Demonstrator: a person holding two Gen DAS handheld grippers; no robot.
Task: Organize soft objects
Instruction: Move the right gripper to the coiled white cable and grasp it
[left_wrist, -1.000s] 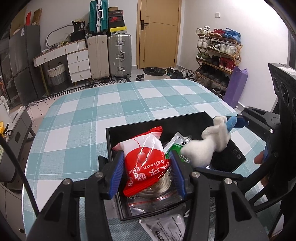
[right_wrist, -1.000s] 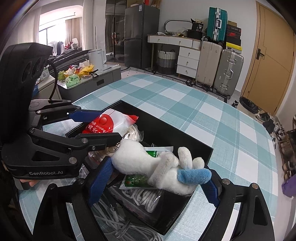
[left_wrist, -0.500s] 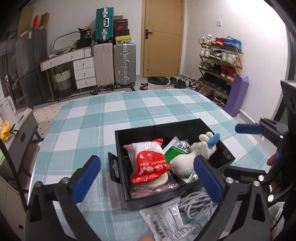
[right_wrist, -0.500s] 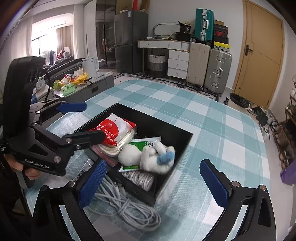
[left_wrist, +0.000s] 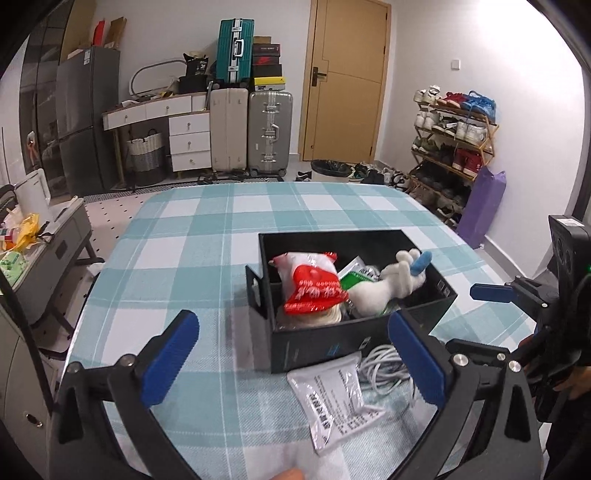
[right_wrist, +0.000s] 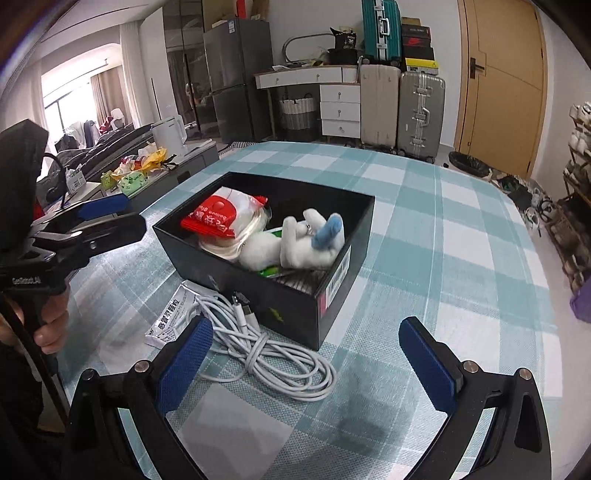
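Observation:
A black box (left_wrist: 314, 347) (right_wrist: 295, 299) stands on the checked tablecloth. Inside it lie a red and white balloon packet (left_wrist: 314, 290) (right_wrist: 218, 218), a white plush toy (left_wrist: 391, 284) (right_wrist: 295, 247) with a blue ear, and a green packet (left_wrist: 352, 280). My left gripper (left_wrist: 295, 363) is open and hangs short of the box with nothing between its blue pads. My right gripper (right_wrist: 303, 362) is open too, held back over the white cable (right_wrist: 269, 354) in front of the box. Each gripper also shows at the edge of the other's view.
A white printed sachet (left_wrist: 332, 398) (right_wrist: 170, 317) and the coiled white cable (left_wrist: 384, 365) lie on the cloth against the box's near side. A hand (right_wrist: 51, 321) holds the left gripper's handle. Suitcases, drawers, a door and a shoe rack stand beyond the table (left_wrist: 207, 236).
Both grippers let go of the balloon packet and the plush toy, opened wide and drew back from the box. The two items now rest inside it.

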